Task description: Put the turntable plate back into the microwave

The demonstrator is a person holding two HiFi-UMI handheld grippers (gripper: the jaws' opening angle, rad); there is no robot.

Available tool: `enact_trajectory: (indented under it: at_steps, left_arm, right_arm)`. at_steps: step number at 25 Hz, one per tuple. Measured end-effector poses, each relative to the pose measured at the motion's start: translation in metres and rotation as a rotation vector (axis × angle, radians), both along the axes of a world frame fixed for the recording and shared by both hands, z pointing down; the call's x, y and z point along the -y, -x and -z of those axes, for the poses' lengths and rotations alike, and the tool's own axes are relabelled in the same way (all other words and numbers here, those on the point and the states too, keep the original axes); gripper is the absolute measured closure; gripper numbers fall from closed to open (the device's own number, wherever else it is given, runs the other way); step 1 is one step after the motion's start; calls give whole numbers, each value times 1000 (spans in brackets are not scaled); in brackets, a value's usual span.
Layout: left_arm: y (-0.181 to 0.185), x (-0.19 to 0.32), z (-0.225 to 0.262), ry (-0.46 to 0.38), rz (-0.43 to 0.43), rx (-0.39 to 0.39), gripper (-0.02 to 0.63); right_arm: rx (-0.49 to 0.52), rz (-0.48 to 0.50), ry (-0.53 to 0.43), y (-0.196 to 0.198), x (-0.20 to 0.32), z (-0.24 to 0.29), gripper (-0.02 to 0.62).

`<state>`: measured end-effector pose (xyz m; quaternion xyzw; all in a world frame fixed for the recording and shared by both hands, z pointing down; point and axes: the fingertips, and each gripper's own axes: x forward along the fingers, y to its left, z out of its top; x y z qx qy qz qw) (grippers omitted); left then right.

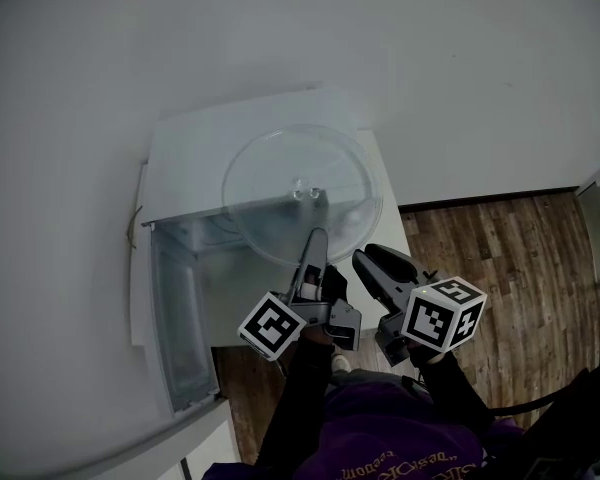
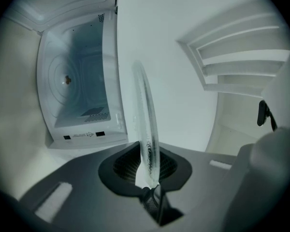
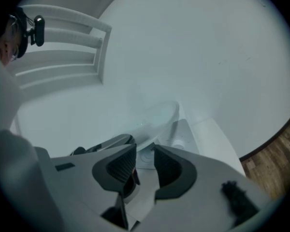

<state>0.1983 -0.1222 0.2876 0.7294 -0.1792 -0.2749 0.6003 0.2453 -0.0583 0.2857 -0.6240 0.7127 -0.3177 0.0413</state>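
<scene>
The left tongs (image 2: 149,164) are clamped on the near rim of the clear turntable plate (image 1: 295,193) — which sits at their 12 o'clock, over the white microwave (image 1: 190,148) with its door (image 1: 175,328) open at 8 o'clock — while the right tongs (image 3: 145,164), at 3 o'clock, stand apart, empty.

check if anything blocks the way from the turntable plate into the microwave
Nothing visible does. The door is swung open and the cavity shows only its small centre hub. The turntable plate, gripped at its rim by the left tongs, hangs over the microwave's top, not yet at the opening.
</scene>
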Motion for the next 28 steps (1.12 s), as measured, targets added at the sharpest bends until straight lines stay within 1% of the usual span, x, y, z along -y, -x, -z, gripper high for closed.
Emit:
enact_trajectory:
  at_steps: [3,7,9,11,13,17,21,24,28]
  left_arm:
    - [13,-1,11,-46,22,16,561]
    - [35,-2,15,-92,69,74,561]
    - [49,-8,13,-97,98,98,561]
    - [62,-16,11,-98,123,106,561]
    - [74,-23,7,-95,139,95,561]
    - [98,-37,1,-76,168,82,558]
    - [119,-51,-12,-66,211,93,558]
    - [130,-63,-24,-36,236,89,557]
    - [146,-75,-30,-30,270,95,557]
  right_arm:
    - [-48,29,-9,7,-3,5,476]
    - [-175,88,-20,22,-8,14,477]
    - [-243,118,-27,31,-11,18,479]
    - [-279,140,-34,39,-14,20,486]
    - [-295,158,-40,47,-17,21,507]
    - [-361,201,-36,61,-21,18,540]
    - [-359,259,-60,80,-26,15,552]
    - [-345,291,-56,91,-31,7,557]
    - [-346,350,-57,110,-33,1,574]
